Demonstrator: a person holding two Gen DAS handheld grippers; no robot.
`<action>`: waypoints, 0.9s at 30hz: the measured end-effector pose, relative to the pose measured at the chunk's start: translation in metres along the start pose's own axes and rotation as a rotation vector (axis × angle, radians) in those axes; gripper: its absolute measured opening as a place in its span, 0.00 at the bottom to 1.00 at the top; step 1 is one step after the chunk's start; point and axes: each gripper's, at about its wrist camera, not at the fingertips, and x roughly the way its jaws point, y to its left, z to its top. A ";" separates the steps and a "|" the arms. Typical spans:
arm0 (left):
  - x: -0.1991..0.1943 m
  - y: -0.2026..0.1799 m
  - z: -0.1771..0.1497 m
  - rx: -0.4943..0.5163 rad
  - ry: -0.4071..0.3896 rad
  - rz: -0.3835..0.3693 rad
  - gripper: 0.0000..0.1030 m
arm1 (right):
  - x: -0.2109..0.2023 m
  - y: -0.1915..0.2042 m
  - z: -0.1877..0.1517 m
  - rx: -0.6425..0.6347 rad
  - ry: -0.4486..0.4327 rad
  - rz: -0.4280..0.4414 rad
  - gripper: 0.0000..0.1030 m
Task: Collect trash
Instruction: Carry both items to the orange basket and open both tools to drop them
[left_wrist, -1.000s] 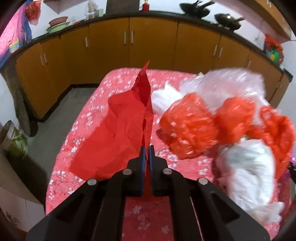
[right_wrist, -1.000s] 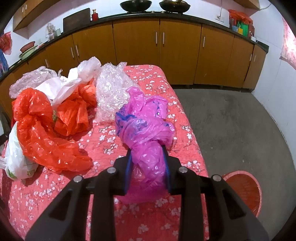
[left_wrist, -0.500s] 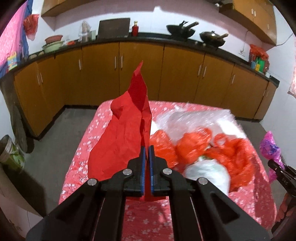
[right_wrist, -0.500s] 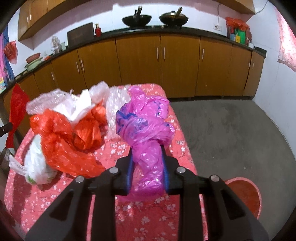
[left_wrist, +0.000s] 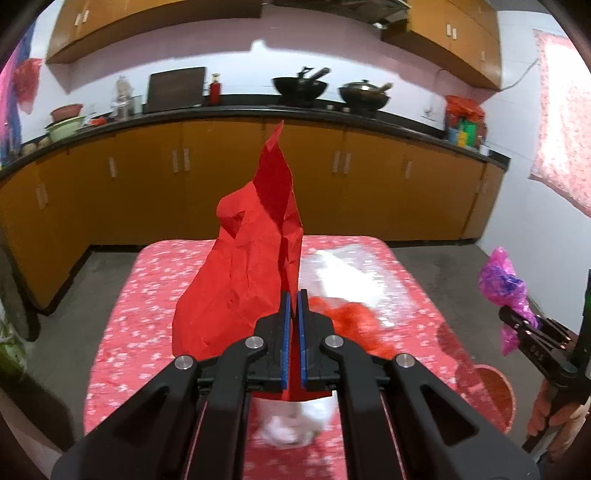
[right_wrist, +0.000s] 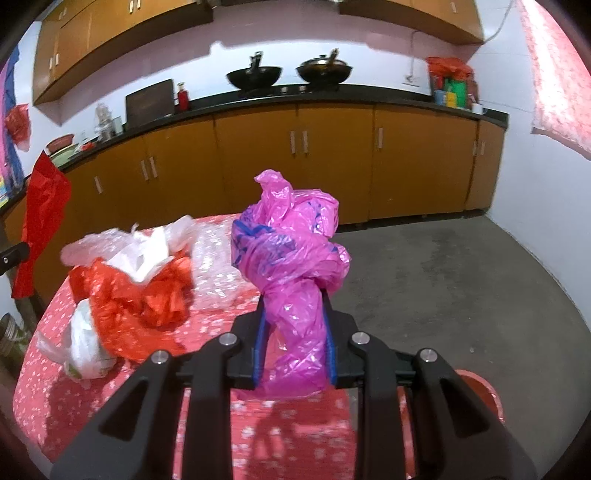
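My left gripper (left_wrist: 292, 299) is shut on a sheet of red paper (left_wrist: 243, 280) and holds it upright above the table; the paper also shows in the right wrist view (right_wrist: 42, 218). My right gripper (right_wrist: 293, 317) is shut on a crumpled pink plastic bag (right_wrist: 291, 251), lifted over the table's right side; it shows in the left wrist view too (left_wrist: 504, 291). On the red flowered tablecloth (right_wrist: 44, 398) lie orange-red plastic bags (right_wrist: 133, 299), a white bag (right_wrist: 83, 350) and clear plastic wrap (right_wrist: 221, 266).
A red basin (left_wrist: 495, 391) stands on the grey floor by the table's right side, also in the right wrist view (right_wrist: 484, 395). Orange cabinets (right_wrist: 332, 162) with a dark counter and woks line the back wall. A metal can (right_wrist: 9, 332) stands at the left.
Both grippers have risen higher and drawn back from the table with their loads. The pile on the table looks smaller and farther away.
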 end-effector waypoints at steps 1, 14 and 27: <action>0.001 -0.006 0.000 0.005 -0.001 -0.015 0.04 | 0.000 -0.004 0.000 0.004 -0.003 -0.007 0.25; 0.027 -0.139 -0.027 0.139 0.052 -0.274 0.04 | -0.020 -0.120 -0.034 0.120 -0.018 -0.231 0.25; 0.057 -0.293 -0.097 0.314 0.237 -0.514 0.04 | -0.021 -0.251 -0.115 0.287 0.127 -0.427 0.25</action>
